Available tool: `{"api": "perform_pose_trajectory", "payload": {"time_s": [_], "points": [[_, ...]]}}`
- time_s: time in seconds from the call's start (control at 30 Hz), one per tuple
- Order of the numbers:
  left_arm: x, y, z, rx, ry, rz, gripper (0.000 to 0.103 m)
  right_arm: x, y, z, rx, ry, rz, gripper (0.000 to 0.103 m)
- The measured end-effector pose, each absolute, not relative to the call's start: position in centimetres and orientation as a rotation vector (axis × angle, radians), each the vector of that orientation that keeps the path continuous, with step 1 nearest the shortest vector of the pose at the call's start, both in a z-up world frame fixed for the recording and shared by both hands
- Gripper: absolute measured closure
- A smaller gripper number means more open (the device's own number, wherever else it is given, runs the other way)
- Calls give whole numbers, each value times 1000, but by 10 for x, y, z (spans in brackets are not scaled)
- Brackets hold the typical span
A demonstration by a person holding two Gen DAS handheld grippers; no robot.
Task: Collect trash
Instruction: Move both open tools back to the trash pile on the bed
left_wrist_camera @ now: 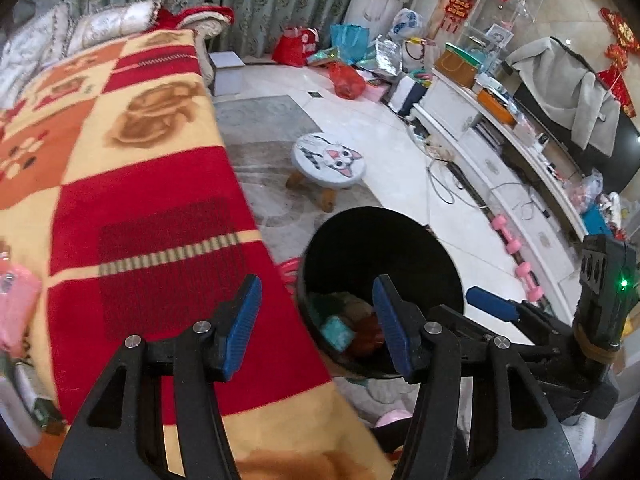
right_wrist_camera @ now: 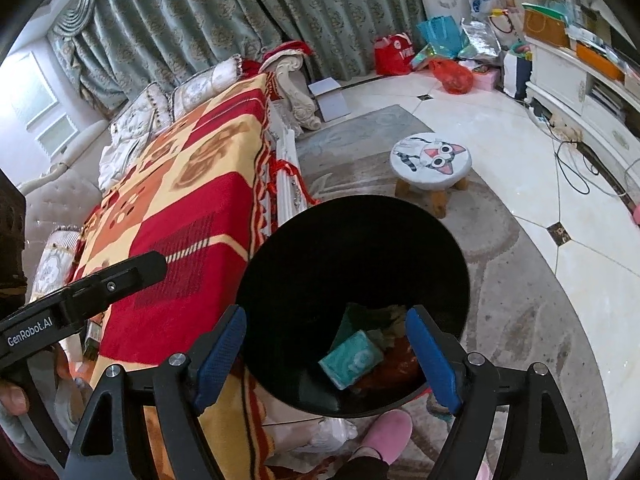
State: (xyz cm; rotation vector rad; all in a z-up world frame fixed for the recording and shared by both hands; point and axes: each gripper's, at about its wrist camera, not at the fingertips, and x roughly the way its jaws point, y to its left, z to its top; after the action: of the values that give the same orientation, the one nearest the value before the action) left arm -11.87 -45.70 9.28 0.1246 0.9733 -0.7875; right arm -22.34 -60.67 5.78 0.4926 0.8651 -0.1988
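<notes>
— Right, where are my tongs just now?

— Both hang over the black bin (right_wrist_camera: 352,280), pointing down into it. My right gripper (right_wrist_camera: 332,356) is spread wide, nothing between its blue pads (right_wrist_camera: 434,360), and the bin's mouth fills the gap between them.

— And the left one?

— My left gripper (left_wrist_camera: 316,328) is also spread, though less widely, and empty. It sits over the near left rim of the bin (left_wrist_camera: 380,240): its right pad (left_wrist_camera: 390,324) is above the bin's inside, its left pad (left_wrist_camera: 242,320) above the red and yellow blanket (left_wrist_camera: 132,184) beside it.

— Where's the trash, then?

— Down at the bottom of the bin. I see a teal packet (right_wrist_camera: 352,358) lying tilted, just inside my right gripper's span and well below the pads, touching neither. Around it are a darker green piece (right_wrist_camera: 352,320) and something reddish-brown (right_wrist_camera: 396,360); I can't tell what those are.

— Anything else nearby?

— A cat-face stool (right_wrist_camera: 430,160) stands on the floor beyond the bin, and a pink slipper (right_wrist_camera: 386,432) shows just below the bin's near edge.
</notes>
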Motion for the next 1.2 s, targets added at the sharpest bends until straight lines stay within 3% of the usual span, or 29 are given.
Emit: {"api": "perform_pose_trajectory", "payload": {"time_s": [1.2], "points": [[-93, -188, 103, 16, 963, -397, 46, -143, -402, 64, 285, 970, 194, 23]]}}
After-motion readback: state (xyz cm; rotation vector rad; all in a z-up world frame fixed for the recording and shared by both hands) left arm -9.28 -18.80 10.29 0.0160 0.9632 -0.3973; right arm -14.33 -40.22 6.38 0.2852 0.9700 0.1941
